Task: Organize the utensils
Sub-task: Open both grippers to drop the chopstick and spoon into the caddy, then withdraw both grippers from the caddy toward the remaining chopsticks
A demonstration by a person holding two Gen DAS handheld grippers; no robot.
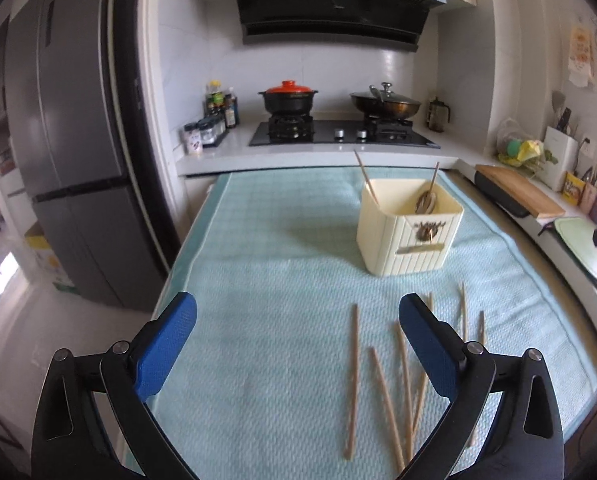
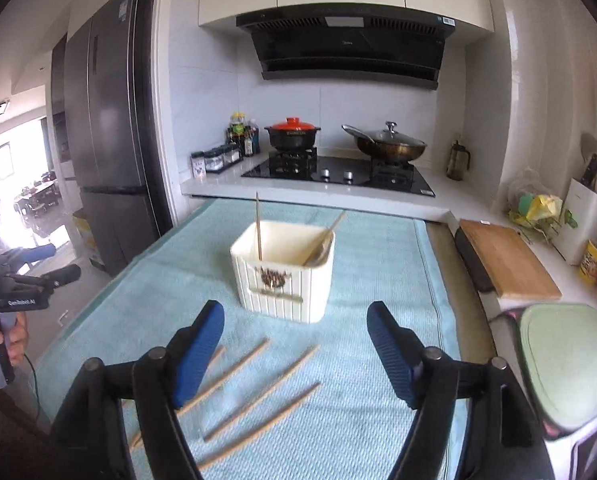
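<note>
Plain wooden chopsticks (image 1: 353, 380) scattered beside cream ribbed holder (image 1: 408, 226).

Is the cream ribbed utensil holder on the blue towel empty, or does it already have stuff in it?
Not empty. The cream ribbed utensil holder stands upright with two wooden chopsticks sticking out, plus what looks like a spoon.

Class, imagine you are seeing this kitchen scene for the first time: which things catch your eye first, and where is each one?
The cream utensil holder stands mid-table on the pale blue towel, with two chopsticks poking out of it. Loose chopsticks lie scattered on the towel nearer the camera, under the open blue-padded right hand-held gripper. Behind, a red-lidded pot sits on the stove.
</note>
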